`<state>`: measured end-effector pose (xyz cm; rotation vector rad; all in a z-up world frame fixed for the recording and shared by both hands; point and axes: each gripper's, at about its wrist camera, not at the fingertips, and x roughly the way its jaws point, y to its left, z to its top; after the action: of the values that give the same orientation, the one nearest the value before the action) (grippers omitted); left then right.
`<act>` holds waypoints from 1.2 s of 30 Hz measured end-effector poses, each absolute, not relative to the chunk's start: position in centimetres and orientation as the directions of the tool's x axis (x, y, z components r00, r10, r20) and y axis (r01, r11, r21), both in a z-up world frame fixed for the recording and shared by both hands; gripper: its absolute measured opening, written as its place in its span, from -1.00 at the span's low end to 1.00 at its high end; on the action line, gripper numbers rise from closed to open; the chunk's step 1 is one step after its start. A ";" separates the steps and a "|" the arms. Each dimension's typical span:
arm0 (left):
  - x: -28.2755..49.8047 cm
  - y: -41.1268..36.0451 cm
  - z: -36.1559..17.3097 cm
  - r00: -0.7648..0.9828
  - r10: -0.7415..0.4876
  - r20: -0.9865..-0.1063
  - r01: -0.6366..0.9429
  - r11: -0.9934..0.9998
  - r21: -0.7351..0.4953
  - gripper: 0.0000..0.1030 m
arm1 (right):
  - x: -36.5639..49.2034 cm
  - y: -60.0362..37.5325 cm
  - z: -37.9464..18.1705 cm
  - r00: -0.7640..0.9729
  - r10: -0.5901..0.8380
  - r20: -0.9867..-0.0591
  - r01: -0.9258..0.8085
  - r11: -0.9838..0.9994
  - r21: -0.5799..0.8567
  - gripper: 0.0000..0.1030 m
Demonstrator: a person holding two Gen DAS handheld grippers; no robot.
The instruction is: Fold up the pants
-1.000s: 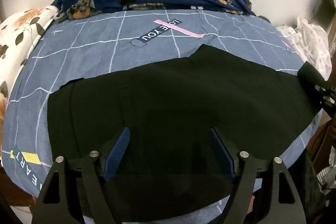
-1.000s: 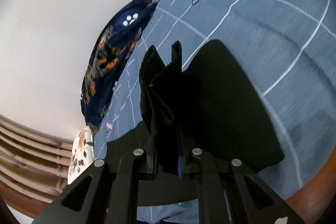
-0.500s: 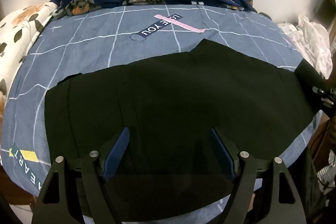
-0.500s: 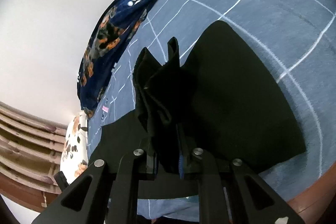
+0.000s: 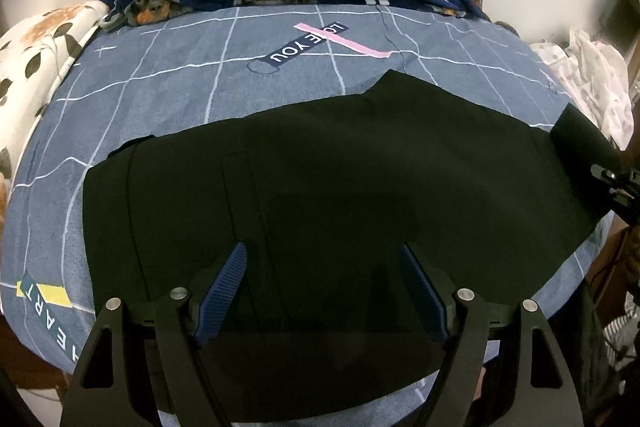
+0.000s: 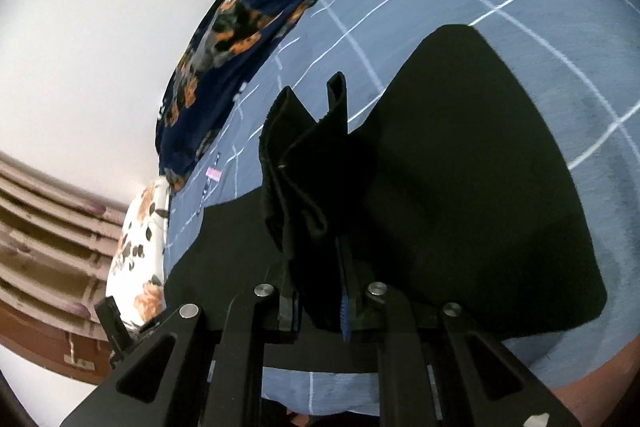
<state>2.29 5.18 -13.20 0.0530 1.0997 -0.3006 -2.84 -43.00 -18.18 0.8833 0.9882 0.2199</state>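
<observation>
A: Black cloth, soft and limp by the look of it, fills the middle of the left wrist view. Those are the pants [image 5: 320,195], lying flat across the blue checked bedsheet [image 5: 168,75] from the left edge to the right

B: And the left gripper [image 5: 322,291]?

A: Bottom centre, jaws wide apart over the cloth, nothing between the blue pads [image 5: 222,291]. I can't tell if the tips touch the fabric. At the far right edge the cloth lifts off the bed into the right gripper [image 5: 616,183]

B: Heavy stuff?

A: I'd judge it light, and floppy enough to sag and crease wherever it isn't held. Not fragile, not slippery on those ribbed pads

B: Right wrist view?

A: Here the right gripper [image 6: 320,307] sits bottom centre, jaws narrow and clamped on a bunched end of the pants [image 6: 480,187]. Doubled layers stand up above the fingers in the middle of the frame. The rest spreads flat over the bedsheet [image 6: 560,7] to the right. A dog-print blanket [image 6: 248,11] lies upper left

B: Where to grab next?

A: At an edge or corner, I'd say, through all the layers, so they don't slide apart
</observation>
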 end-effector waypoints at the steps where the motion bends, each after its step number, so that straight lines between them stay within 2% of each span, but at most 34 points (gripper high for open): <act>1: 2.3 5.2 -13.2 0.416 -0.214 -0.884 0.266 0.958 -0.106 0.52 | -2.7 -42.6 -18.2 0.554 0.536 -0.637 0.209 0.651 0.730 -0.73; 36: 2.5 5.0 -13.8 0.385 -0.205 -0.900 0.274 0.956 -0.101 0.52 | -1.5 -35.9 -18.6 0.454 0.599 -0.660 0.130 0.688 0.714 -0.70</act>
<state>2.51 4.98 -13.84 0.0682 1.1359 -0.3054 -1.46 -35.93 -18.65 0.7907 1.0836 0.3295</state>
